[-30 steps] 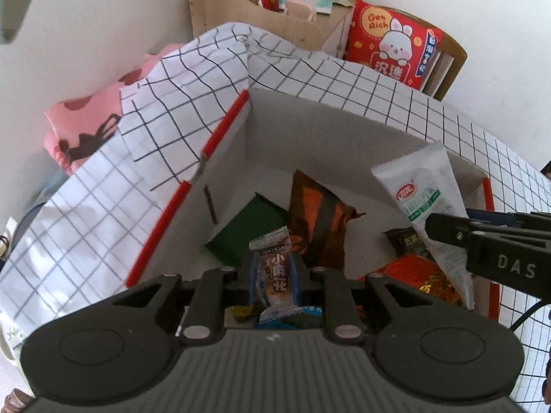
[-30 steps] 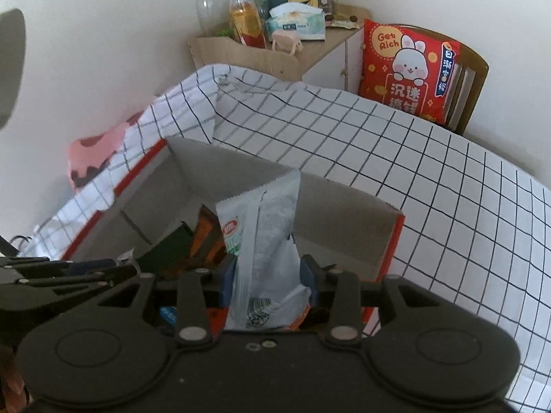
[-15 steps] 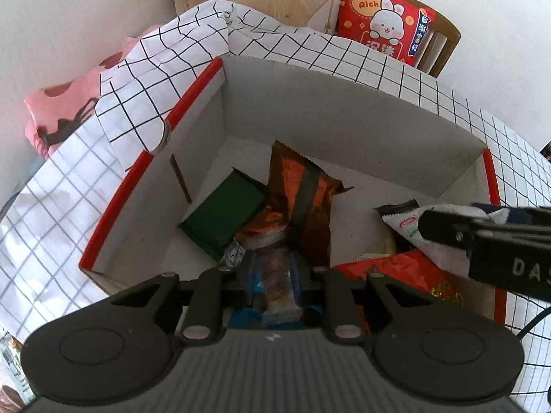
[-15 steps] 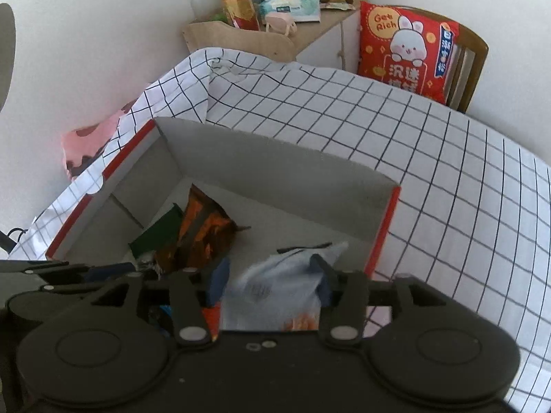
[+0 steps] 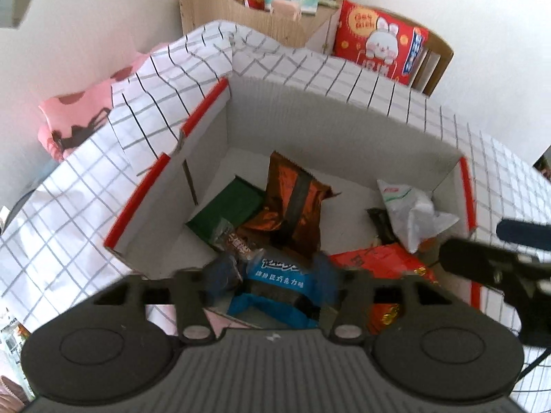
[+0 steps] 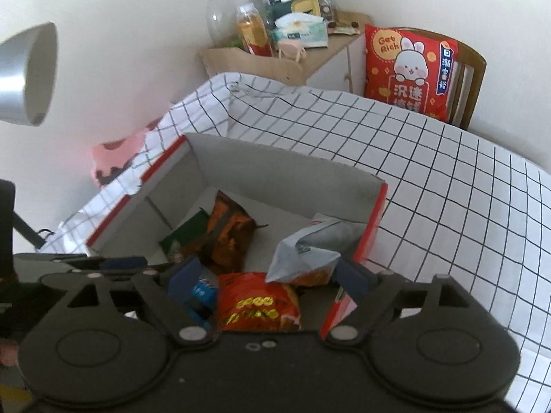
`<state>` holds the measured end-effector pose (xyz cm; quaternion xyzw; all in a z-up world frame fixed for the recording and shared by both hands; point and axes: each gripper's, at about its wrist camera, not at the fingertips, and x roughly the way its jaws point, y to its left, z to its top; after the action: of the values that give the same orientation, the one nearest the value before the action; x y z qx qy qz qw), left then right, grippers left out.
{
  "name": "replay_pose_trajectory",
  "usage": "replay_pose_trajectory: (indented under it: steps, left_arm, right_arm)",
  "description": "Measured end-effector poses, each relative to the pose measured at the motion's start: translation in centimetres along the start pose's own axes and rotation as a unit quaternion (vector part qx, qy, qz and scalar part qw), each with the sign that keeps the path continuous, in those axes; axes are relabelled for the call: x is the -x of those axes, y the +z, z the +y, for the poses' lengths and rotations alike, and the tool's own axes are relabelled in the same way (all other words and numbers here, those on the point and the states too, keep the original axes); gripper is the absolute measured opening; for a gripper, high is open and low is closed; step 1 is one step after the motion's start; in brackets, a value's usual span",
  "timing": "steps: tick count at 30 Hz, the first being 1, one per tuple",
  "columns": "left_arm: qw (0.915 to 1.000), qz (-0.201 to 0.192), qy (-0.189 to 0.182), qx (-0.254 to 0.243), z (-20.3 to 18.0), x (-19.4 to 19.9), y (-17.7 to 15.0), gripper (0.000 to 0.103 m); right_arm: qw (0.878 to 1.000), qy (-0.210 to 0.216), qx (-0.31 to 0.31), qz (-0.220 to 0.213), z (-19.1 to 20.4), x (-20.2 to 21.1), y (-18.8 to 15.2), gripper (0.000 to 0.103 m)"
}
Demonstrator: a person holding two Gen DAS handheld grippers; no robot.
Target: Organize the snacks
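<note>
An open cardboard box with red rims (image 5: 344,130) (image 6: 275,161) sits on the checked tablecloth and holds several snacks. In it lie a green packet (image 5: 230,208), an orange-brown packet (image 5: 292,206) (image 6: 227,227), a small brown candy (image 5: 237,242), a blue packet (image 5: 279,272), a red packet (image 5: 382,261) (image 6: 258,304) and a white pouch (image 5: 409,211) (image 6: 303,251). My left gripper (image 5: 272,272) is open above the box's near edge, over the candy and blue packet. My right gripper (image 6: 265,278) is open over the box's near right corner, just behind the white pouch.
The checked tablecloth (image 6: 447,179) spreads to the right of the box. A wooden cabinet (image 6: 261,62) with bottles and tissues stands behind, beside a chair with a red rabbit cushion (image 6: 409,69). A pink cloth (image 5: 75,120) lies left. A lamp head (image 6: 27,75) hangs at left.
Both grippers have opened. The small brown candy dropped from the left gripper and the white pouch from the right; both now lie in the box. Both grippers have pulled back a little.
</note>
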<state>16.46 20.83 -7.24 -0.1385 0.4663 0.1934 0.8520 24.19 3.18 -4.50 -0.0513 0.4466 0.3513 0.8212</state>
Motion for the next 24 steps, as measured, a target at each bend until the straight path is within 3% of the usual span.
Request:
replay_pose_trajectory:
  steps: [5, 9, 17, 24]
  left_arm:
    - [0.9995, -0.029, -0.010, -0.002, -0.3, 2.4, -0.2, 0.063]
    - [0.9985, -0.051, -0.019, -0.005, -0.6, 4.4, -0.5, 0.071]
    - [0.9955, -0.079, -0.052, -0.006, -1.0, 8.1, -1.7, 0.080]
    - [0.9917, -0.115, -0.055, -0.019, -1.8, 11.0, -3.1, 0.087]
  right_arm:
    - [0.999, 0.018, -0.015, -0.022, -0.2, 2.6, -0.8, 0.095]
    - [0.998, 0.035, -0.028, -0.047, -0.7, 5.0, -1.5, 0.103]
    - [0.995, 0.057, -0.031, -0.076, -1.1, 8.5, -3.6, 0.103]
    - [0.990, 0.054, -0.028, -0.124, -1.3, 11.5, -5.7, 0.103]
